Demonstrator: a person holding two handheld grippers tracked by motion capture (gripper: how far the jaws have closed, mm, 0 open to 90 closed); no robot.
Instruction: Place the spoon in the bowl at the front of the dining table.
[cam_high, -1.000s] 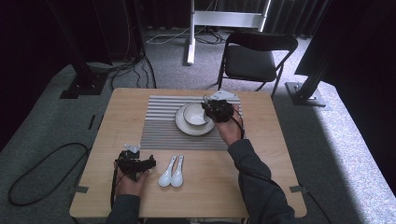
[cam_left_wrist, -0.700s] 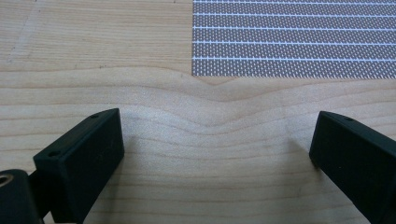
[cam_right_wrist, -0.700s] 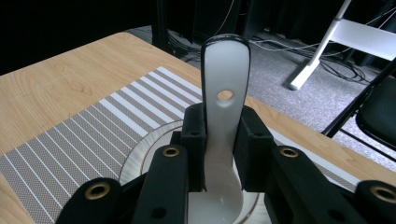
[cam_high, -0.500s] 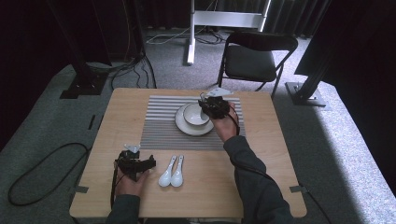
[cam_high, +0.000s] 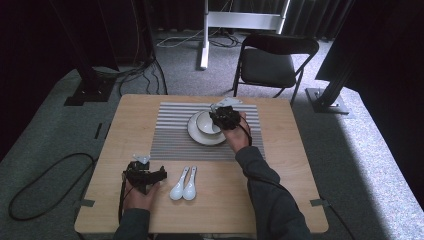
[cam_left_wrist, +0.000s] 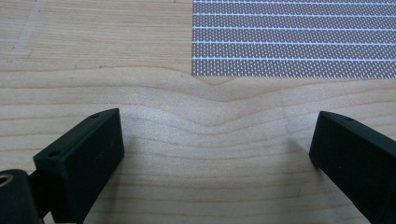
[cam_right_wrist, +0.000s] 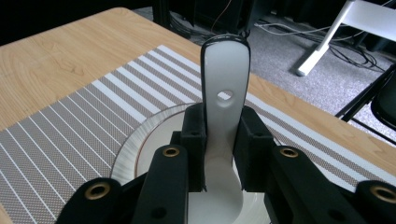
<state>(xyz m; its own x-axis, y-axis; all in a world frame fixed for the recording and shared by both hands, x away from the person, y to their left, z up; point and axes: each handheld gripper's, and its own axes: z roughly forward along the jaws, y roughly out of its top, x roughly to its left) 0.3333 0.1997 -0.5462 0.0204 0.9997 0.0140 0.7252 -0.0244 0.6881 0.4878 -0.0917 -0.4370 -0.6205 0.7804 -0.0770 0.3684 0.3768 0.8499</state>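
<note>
My right gripper (cam_high: 223, 118) hovers over a white bowl (cam_high: 205, 122) that sits on a white plate (cam_high: 196, 135). In the right gripper view it (cam_right_wrist: 223, 122) is shut on the handle of a white spoon (cam_right_wrist: 225, 74), whose scoop end hangs down into the bowl (cam_right_wrist: 219, 205). The plate's rim (cam_right_wrist: 125, 158) lies on a grey striped placemat (cam_right_wrist: 70, 126). My left gripper (cam_high: 147, 173) rests near the table's front left; its jaws stand wide apart over bare wood (cam_left_wrist: 217, 140) with nothing between them. Two more white spoons (cam_high: 183, 183) lie side by side just right of it.
The placemat (cam_high: 172, 132) covers the middle back of the wooden table (cam_high: 285, 170), and its near corner (cam_left_wrist: 299, 42) lies ahead of the left gripper. A black folding chair (cam_high: 272, 62) stands beyond the table's far edge. Cables trail on the floor at the left.
The right gripper has carried the spoon a little leftward and downward, over the bowl. The left gripper has stayed where it was.
</note>
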